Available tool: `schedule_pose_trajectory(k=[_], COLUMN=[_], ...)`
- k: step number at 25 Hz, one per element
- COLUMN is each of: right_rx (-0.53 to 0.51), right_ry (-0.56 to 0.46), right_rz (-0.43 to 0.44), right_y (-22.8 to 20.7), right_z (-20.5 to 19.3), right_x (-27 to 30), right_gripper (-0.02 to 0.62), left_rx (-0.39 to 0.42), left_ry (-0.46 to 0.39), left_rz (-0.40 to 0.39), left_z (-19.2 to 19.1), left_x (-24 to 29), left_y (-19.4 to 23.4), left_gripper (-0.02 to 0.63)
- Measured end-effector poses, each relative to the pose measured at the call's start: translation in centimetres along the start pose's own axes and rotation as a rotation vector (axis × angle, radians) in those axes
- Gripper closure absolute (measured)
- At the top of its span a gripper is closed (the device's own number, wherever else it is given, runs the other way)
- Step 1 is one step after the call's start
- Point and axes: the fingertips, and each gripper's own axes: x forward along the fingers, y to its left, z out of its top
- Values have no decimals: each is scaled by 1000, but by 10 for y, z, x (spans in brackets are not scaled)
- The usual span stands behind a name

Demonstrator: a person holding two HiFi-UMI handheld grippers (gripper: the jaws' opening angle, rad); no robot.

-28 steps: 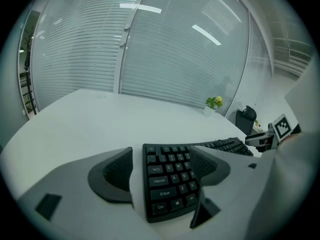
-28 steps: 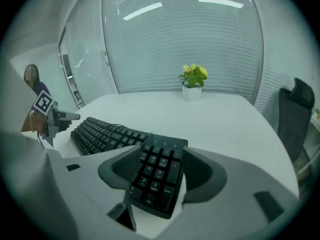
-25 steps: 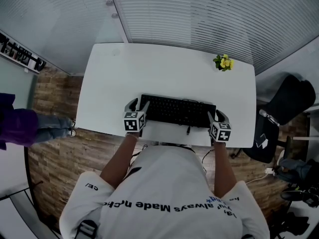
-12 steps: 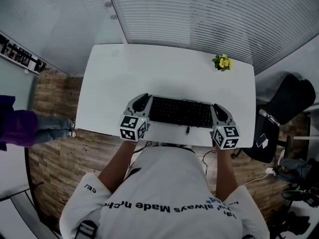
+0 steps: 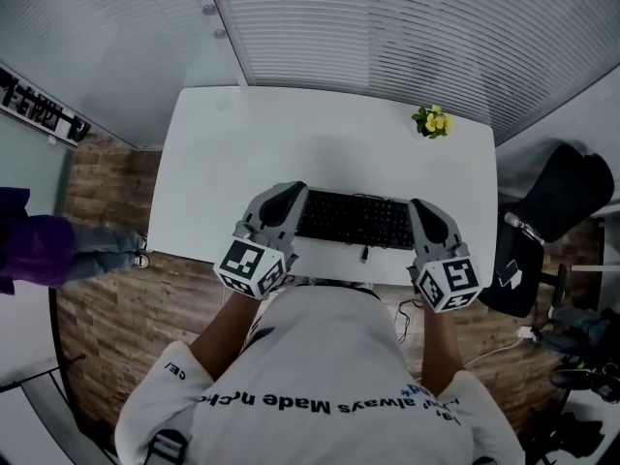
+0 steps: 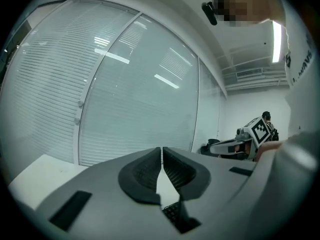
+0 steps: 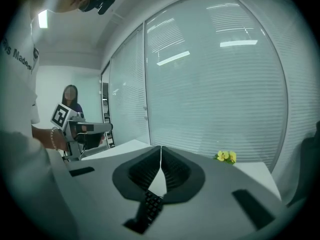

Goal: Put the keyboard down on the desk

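Fingers (image 6: 142,171) closed, keyboard (image 5: 354,219) on desk (image 5: 320,143)

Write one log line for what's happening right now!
keyboard: lying flat on desk | left gripper: shut, empty | right gripper: shut, empty | task: looks done

yellow potted flowers (image 5: 433,121), black office chair (image 5: 567,194), slatted blinds (image 5: 387,27), wood floor (image 5: 97,289)

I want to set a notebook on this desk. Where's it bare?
Bare: the far half of the desk, from its left edge across to the flower pot in the far right corner, and the near left corner beside the keyboard. Crowded: the near edge's middle, with the left gripper and right gripper at the keyboard's ends.
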Motion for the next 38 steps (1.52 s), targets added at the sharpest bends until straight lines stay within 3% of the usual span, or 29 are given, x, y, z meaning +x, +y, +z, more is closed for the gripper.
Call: schedule_pose_trajectory(k=[16, 38], right_rx=[-30, -67], right_ry=[-104, -133], right_rz=[66, 54], right_y=[39, 42], right_z=[74, 92], right_x=[-26, -30], right_gripper=[588, 588], left_rx=[66, 78], left_ry=[-85, -88], left_rz=[-124, -124], left_z=[69, 72], left_x=[-5, -1], left_y=[-59, -61], left_gripper=[584, 584])
